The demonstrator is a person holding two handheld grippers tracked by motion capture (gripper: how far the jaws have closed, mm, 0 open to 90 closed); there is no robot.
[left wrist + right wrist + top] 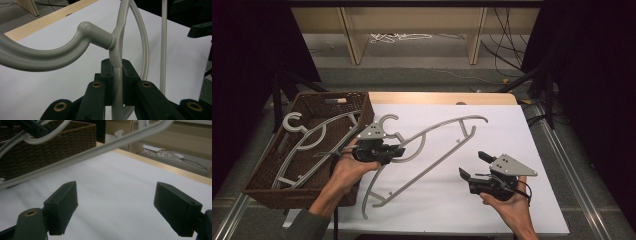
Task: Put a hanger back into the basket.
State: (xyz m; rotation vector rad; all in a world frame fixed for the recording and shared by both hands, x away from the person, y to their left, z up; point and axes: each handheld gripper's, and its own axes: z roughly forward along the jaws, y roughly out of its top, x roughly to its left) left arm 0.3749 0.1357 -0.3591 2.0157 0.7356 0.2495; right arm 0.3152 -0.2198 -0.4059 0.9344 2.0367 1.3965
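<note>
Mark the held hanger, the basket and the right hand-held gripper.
hanger (439, 131): high view, on its curved shoulder arm.
basket (367, 107): high view, on its right wall.
right hand-held gripper (474, 165): high view, midway between its open jaw tips.

A white-covered tabletop (492, 210) with a pale wooden edge stood on grey floor (422, 75). Behind it were light wooden furniture legs (352, 35), with loose cables (507, 45) and white cord (399, 36). Dark curtains (592, 75) flanked both sides.
</note>
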